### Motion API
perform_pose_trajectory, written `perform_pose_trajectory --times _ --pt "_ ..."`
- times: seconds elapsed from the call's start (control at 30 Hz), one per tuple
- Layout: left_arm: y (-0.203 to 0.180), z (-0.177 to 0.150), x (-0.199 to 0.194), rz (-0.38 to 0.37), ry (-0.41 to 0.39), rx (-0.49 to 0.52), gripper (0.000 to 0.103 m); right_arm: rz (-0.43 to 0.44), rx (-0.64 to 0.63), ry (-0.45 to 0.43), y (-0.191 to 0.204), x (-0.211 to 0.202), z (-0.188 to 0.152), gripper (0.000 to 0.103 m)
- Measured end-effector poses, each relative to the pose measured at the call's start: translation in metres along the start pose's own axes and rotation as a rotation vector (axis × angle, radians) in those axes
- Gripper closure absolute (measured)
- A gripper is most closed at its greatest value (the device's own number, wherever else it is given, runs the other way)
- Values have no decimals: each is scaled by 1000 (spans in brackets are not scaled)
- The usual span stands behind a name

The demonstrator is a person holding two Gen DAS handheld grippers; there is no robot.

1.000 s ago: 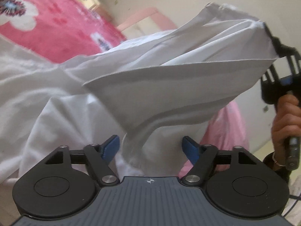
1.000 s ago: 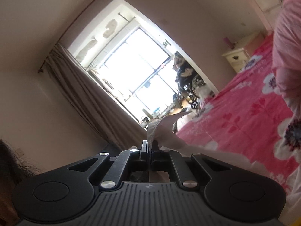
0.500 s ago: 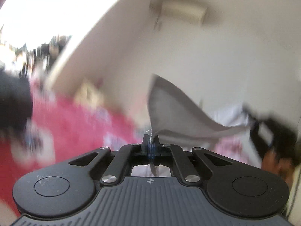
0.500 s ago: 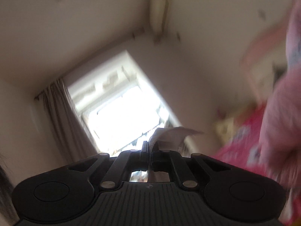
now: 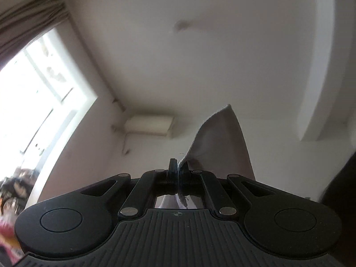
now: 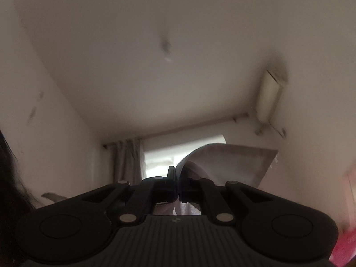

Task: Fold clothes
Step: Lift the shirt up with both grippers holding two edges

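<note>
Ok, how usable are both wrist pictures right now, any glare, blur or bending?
Left wrist view: the window is blown out white, the left edge smeared, wall lines bowed by the fisheye. Right wrist view: dim and soft, backlit by the window, so the white cloth between the fingers reads grey.

1. White garment (image 5: pixel 220 140) – in the left wrist view a pointed flap of thin, pale cloth stands upright, its lower edge pinched between closed jaws.
2. In the right wrist view another flap (image 6: pixel 233 164) curls over to the right – its corner frayed, likewise clamped.
</note>
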State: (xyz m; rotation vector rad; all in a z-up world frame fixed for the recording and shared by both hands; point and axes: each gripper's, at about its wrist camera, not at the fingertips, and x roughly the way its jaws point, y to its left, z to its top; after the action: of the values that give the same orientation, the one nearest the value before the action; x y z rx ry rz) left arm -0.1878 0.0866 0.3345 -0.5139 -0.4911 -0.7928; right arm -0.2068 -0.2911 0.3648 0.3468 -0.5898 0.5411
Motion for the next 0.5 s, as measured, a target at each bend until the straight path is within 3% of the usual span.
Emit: perform_pose_trajectory --times 0.27,0.5 --pt "-19 -5 7 -43 -23 30 103 6 -31 -42 -2 3 16 100" --pt "4 -17 0 40 51 1 103 -68 -61 29 -17 11 -6 99"
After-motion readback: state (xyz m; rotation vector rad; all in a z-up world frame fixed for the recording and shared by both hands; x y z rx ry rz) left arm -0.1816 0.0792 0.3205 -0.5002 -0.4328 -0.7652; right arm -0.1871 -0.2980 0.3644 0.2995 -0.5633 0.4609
